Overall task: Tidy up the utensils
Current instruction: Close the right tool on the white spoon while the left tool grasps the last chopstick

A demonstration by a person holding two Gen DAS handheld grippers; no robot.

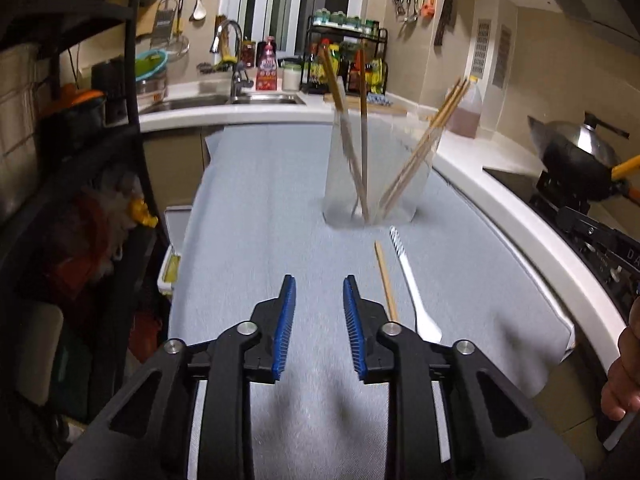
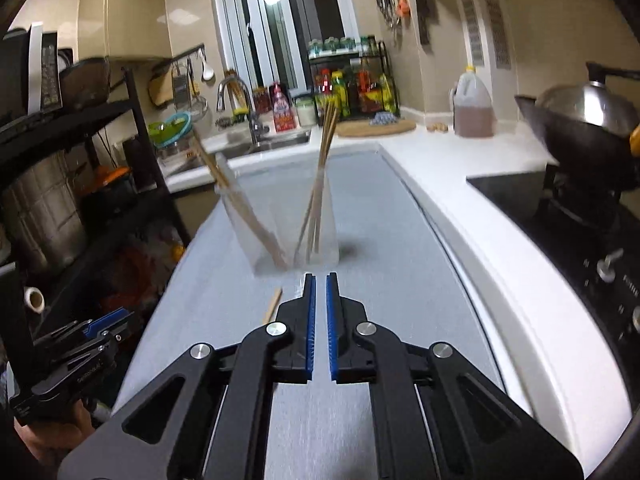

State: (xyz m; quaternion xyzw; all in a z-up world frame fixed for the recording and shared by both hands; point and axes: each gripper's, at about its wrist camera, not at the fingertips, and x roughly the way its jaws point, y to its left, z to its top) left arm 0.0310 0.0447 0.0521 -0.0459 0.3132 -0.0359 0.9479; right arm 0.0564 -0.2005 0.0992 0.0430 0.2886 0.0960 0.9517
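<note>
Hovering low over the grey mat [image 1: 280, 200], the left gripper [image 1: 319, 284] has its jaws spread wide with nothing between the blue pads. The right gripper [image 2: 319, 280] has its jaws drawn nearly together, only a thin slit left, and I see nothing held in it.

Just right of the left gripper lie a loose bamboo chopstick [image 1: 386, 280] and a white plastic fork [image 1: 412, 280], side by side on the mat, close but apart. Beyond them stands a clear glass cup [image 1: 374, 168] already holding several chopsticks [image 1: 420, 152] leaning outward.

The step in hand looks like picking up the loose chopstick. Best to shift right, straddle it across its width near the middle, press the pads to the mat and close without snagging the fork.
</note>
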